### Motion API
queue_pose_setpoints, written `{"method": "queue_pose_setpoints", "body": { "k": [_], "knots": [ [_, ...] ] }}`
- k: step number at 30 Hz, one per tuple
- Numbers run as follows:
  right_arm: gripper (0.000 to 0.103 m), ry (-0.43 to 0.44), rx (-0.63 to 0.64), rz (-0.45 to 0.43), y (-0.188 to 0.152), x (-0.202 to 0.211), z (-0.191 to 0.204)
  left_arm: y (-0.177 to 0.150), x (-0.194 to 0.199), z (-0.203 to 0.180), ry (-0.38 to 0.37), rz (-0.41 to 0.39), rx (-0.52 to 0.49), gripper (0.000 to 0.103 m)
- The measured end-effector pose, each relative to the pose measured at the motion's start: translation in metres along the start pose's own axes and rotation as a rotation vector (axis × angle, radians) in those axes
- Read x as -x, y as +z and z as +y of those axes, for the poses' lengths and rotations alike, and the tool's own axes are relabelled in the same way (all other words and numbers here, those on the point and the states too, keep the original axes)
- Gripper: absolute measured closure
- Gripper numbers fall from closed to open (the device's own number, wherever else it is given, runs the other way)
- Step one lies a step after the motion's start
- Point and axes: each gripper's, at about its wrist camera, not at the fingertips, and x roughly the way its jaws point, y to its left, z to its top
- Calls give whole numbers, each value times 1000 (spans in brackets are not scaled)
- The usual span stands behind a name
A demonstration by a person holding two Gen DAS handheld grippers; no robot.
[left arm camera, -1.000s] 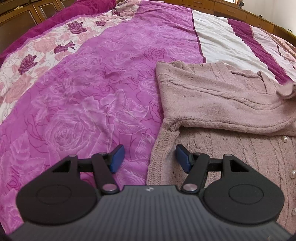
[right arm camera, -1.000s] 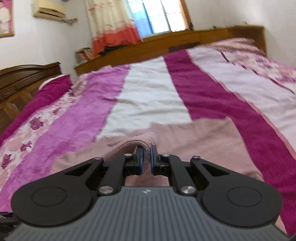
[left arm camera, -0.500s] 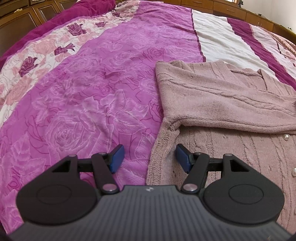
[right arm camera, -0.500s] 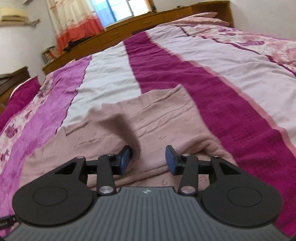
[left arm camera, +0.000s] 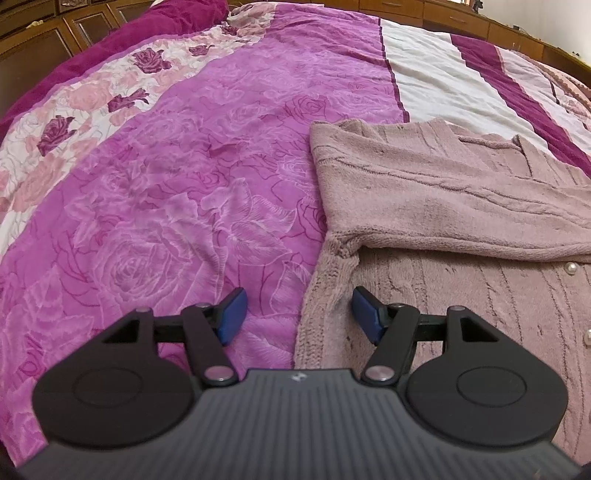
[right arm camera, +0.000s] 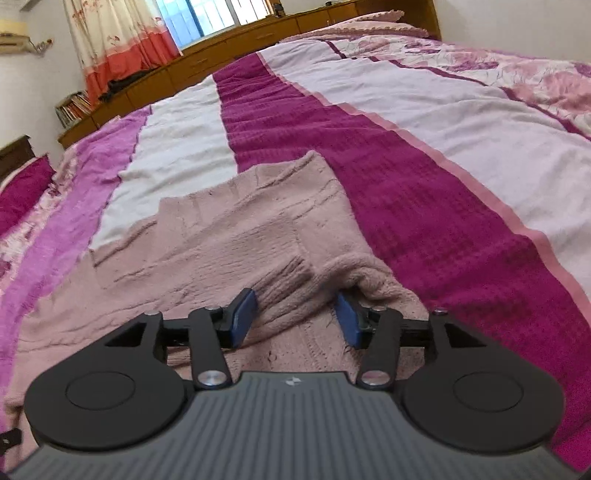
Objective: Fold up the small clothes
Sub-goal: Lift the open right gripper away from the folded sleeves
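Note:
A dusty-pink knitted cardigan point(left arm camera: 436, 192) with pearl buttons lies flat on the bed, one sleeve folded across its body. My left gripper point(left arm camera: 298, 314) is open and empty, low over the cardigan's left side edge. In the right wrist view the cardigan point(right arm camera: 236, 240) lies spread out, and the folded sleeve's ribbed cuff point(right arm camera: 284, 284) rests on the body. My right gripper point(right arm camera: 295, 319) is open just above that cuff, its jaws on either side of it and holding nothing.
The bedspread point(left arm camera: 177, 192) has a purple rose print, with white and magenta stripes point(right arm camera: 406, 173) to the right of the cardigan. Wooden cabinets point(right arm camera: 236, 44) and a curtained window stand beyond the bed. A wooden headboard point(left arm camera: 55, 33) is at the far left.
My right gripper opened and let go of the sleeve cuff, which now lies on the cardigan's body. The right view tilted down toward the bed. My left gripper stayed still.

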Motion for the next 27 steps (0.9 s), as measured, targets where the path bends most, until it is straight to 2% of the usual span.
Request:
{"method": "queue_pose_setpoints", "body": {
  "k": [4,13,27],
  "knots": [
    [38,87,-17,19,6,14,-2,0,10,2,-7,13,2,38],
    [28,218,59,63,12,58,-11,-14,48,8,-41,31,8,38],
    [21,285,70,211,-1,114,-79,-42,90,6,-75,102,12,38]
  ]
}}
